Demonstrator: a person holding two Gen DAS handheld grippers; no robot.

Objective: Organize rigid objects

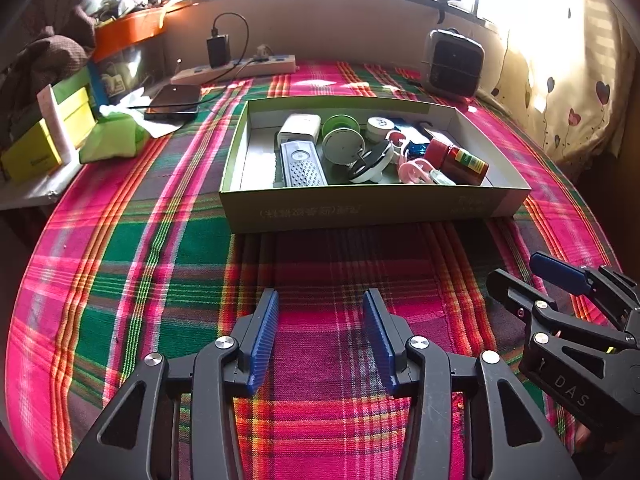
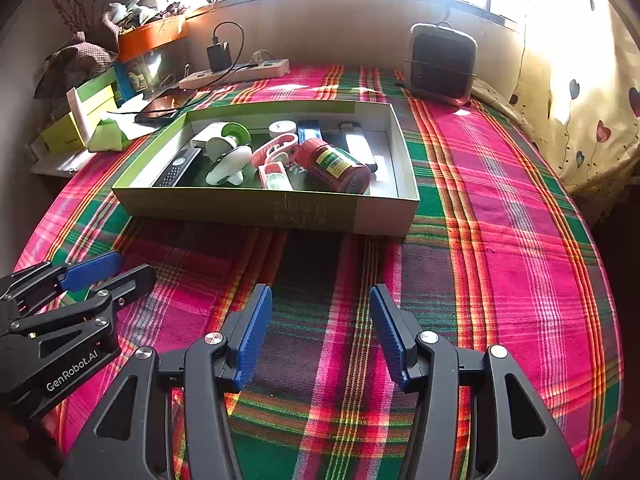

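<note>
From the left wrist camera, I see my left gripper [image 1: 322, 332] hanging over a pink, green and red plaid cloth [image 1: 120, 248], its blue-padded fingers spread apart with nothing between them. Ahead of it sits a shallow green cardboard box [image 1: 360, 210] resting on the cloth. Inside the box lie a grey remote [image 1: 302, 164], a white charger block [image 1: 299, 129], a green round lid [image 1: 341, 124], a pink clip [image 1: 416, 170] and a red-capped bottle [image 1: 460, 158] on its side. At the lower right edge, the right gripper [image 1: 532, 276] points toward the box, also spread and empty.

From the right wrist camera, I see my right gripper [image 2: 320, 330] open over the same cloth [image 2: 500, 220], holding nothing. The box [image 2: 240, 206] sits ahead and to the left, with the bottle [image 2: 338, 166] lying near its front wall and the remote [image 2: 178, 168] at its left end. A small heater [image 2: 440, 62] stands beyond the box by the wall.
</note>
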